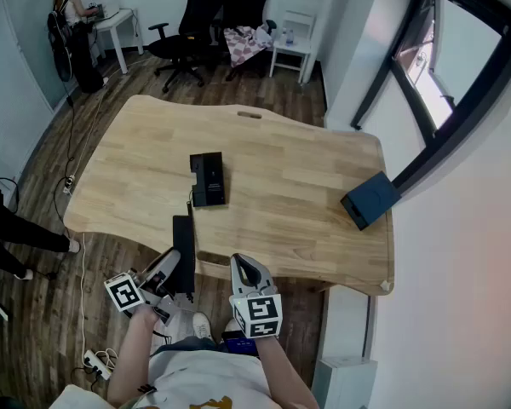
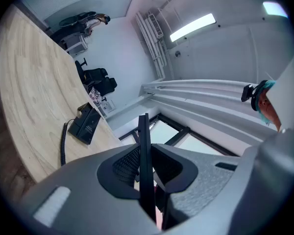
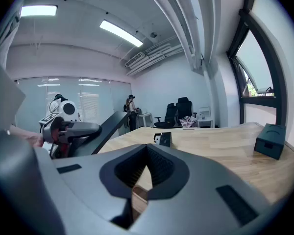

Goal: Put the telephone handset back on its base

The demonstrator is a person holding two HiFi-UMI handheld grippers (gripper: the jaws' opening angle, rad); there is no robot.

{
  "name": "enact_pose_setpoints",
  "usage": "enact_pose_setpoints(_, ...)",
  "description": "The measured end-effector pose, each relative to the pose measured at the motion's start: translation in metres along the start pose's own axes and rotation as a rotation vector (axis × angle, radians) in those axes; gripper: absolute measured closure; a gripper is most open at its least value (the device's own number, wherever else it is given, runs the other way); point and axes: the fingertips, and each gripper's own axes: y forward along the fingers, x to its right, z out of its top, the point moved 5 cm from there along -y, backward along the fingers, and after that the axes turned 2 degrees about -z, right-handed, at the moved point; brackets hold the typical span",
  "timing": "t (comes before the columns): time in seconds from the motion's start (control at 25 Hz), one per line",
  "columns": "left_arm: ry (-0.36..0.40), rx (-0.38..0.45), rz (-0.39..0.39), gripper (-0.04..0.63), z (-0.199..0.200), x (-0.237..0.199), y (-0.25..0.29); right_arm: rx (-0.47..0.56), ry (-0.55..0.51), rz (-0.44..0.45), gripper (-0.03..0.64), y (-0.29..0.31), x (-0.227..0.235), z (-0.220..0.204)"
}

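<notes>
The black telephone base [image 1: 208, 178] lies left of the table's middle, and a coiled cord [image 1: 190, 203] runs from it toward me. The black handset [image 1: 184, 247] hangs over the table's near edge, with my left gripper [image 1: 171, 267] shut on its near end. In the left gripper view the handset [image 2: 143, 131] stands edge-on between the pads of the left gripper [image 2: 143, 153]; the base [image 2: 85, 124] and cord [image 2: 63, 143] lie further left. My right gripper [image 1: 244, 267] is shut and empty just off the near edge. In the right gripper view, the right gripper [image 3: 146, 149] faces the base [image 3: 163, 139].
A dark box [image 1: 371, 199] sits at the table's right edge. Office chairs [image 1: 187, 28], white side tables [image 1: 291, 45] and a standing person [image 1: 72, 20] are at the far end of the room. A power strip [image 1: 95, 365] lies on the floor.
</notes>
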Motion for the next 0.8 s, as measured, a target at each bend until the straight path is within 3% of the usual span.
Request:
enact_pose_setpoints(0.56,-0.019,0.006,0.016,0.52,-0.006,-0.002,0.002,0.02,-0.007,-0.013,0.611,-0.005,0.013,0.006)
enact_pose_setpoints(0.8,-0.014,0.01,0.014,0.52,-0.003,-0.005,0.011,0.043,0.007,0.028,0.611,-0.003,0.022,0.012)
